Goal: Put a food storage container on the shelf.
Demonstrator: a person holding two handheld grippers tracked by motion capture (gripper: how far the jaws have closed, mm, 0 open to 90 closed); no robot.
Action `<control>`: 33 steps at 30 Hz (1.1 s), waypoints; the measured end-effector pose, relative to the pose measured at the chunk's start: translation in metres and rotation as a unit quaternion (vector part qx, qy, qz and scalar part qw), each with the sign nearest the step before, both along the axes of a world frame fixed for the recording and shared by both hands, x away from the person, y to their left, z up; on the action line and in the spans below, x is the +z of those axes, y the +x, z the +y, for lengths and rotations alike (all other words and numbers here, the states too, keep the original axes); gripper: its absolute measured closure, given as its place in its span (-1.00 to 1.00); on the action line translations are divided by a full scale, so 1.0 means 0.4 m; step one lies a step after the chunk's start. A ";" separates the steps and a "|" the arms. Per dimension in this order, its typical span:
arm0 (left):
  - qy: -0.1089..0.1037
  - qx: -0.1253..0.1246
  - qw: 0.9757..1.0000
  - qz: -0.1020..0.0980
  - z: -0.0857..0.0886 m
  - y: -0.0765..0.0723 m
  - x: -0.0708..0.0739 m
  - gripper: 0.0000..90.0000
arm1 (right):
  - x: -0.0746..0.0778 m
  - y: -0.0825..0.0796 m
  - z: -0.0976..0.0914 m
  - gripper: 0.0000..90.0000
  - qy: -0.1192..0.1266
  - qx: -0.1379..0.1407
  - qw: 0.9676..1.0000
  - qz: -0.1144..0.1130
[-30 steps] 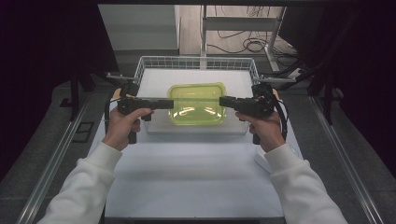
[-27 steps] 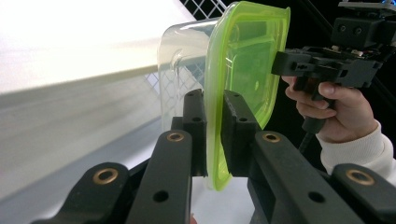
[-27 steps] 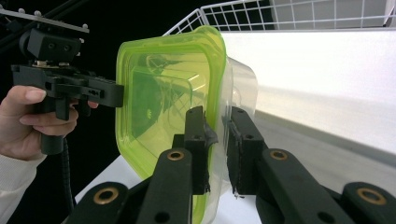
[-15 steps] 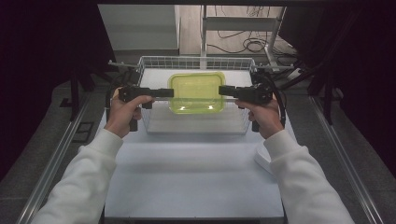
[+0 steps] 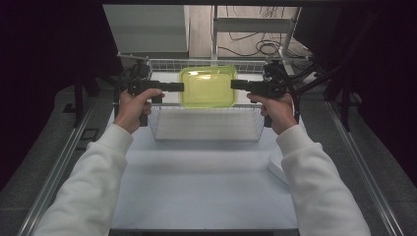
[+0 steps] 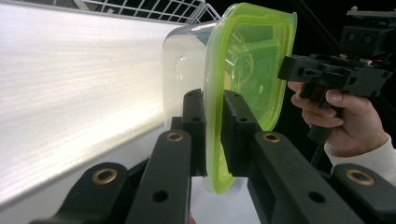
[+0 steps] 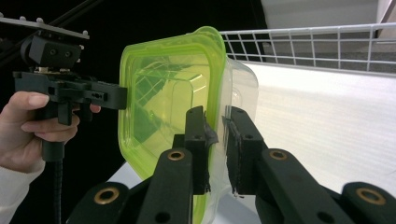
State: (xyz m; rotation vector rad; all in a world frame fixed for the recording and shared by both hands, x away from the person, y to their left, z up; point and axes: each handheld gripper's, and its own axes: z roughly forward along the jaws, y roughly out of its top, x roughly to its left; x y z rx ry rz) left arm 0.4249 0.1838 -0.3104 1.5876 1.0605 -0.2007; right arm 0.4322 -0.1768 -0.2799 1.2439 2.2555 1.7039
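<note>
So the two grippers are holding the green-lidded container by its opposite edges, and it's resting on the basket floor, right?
Not resting. The high view shows the container held in the air above the wire basket, clamped at opposite edges by the left gripper and right gripper.

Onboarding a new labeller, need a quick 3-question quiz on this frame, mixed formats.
1. True or false: the container rests on the basket floor.
2. Multiple choice: the left gripper jaws are clamped on A) the basket wire, B) the green lid rim, C) nothing.
3. Fill in: the right gripper grips the container at its ____ edge, as the high view shows it.

Key:
1. False; both grippers hold it up above the basket.
2. B.
3. Right.
</note>
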 end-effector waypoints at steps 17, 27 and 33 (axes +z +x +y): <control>0.014 0.007 0.998 0.053 0.003 0.112 -0.029 0.79 | -0.033 0.103 0.012 0.75 0.001 -0.023 0.998 0.059; -0.029 0.018 0.994 0.105 -0.001 0.162 -0.057 0.79 | -0.072 0.169 0.008 0.71 0.015 -0.051 0.991 0.123; -0.056 0.032 0.988 0.137 -0.001 0.201 -0.080 0.74 | -0.091 0.200 0.013 0.64 0.026 -0.068 0.985 0.156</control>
